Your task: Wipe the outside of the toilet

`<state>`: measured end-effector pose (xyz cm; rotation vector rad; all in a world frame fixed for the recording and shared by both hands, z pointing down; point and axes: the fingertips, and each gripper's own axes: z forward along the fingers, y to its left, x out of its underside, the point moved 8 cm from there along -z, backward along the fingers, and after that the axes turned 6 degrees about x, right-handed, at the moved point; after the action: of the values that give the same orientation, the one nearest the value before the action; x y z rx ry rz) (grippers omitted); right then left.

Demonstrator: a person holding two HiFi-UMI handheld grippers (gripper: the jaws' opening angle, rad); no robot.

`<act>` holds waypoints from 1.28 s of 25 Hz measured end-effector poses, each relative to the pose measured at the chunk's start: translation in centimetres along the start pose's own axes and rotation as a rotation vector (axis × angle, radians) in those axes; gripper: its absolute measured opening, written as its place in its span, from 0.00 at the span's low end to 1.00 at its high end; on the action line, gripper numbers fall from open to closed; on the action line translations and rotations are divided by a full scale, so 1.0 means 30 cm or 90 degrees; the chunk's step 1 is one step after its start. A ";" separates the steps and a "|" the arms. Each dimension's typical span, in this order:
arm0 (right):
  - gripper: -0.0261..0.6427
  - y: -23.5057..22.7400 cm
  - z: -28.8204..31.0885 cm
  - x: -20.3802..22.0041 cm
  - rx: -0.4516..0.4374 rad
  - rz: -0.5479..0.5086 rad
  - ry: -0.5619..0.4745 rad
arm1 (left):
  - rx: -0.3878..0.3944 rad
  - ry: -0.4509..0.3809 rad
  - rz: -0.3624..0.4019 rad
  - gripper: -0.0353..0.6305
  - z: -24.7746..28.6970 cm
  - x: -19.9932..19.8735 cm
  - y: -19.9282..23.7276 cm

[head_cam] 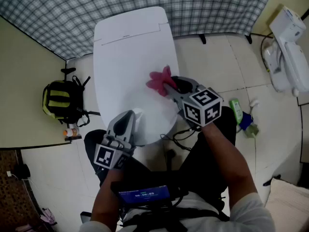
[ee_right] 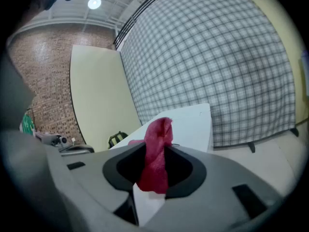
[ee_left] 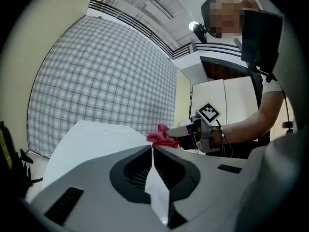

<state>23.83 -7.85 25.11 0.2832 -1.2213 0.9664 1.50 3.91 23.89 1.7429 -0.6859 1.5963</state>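
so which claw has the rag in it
The right claw: the pink rag is pinched in it over the toilet lid. The left claw is shut and empty.

Plaid curtain (head_cam: 217, 4), tiled floor (head_cam: 217, 66), yellow backpack (head_cam: 60, 100)

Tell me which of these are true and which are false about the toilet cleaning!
1. The right gripper is pinching a pink cloth. True.
2. The left gripper is holding a sponge. False: its jaws are shut with nothing between them.
3. The toilet lid is lifted up. False: it is folded down flat.
4. There is a yellow and black backpack nearby. True.
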 end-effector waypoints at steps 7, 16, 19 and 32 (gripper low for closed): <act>0.22 -0.374 0.034 -0.130 0.039 0.120 -0.057 | -0.010 0.056 0.043 0.04 0.214 0.002 -0.010; 0.22 -0.688 0.136 -0.124 0.067 0.268 -0.026 | -0.028 0.098 0.095 0.04 0.371 0.029 -0.011; 0.22 -0.767 0.184 -0.104 0.070 0.307 -0.010 | -0.046 0.099 0.100 0.04 0.446 0.025 -0.021; 0.22 -1.059 0.489 -0.103 0.018 0.360 0.036 | -0.095 0.127 0.072 0.03 0.816 0.071 0.059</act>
<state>37.91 -37.68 37.19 -0.0780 -1.2610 1.4670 16.08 -15.87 25.49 1.4378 -0.7954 1.7217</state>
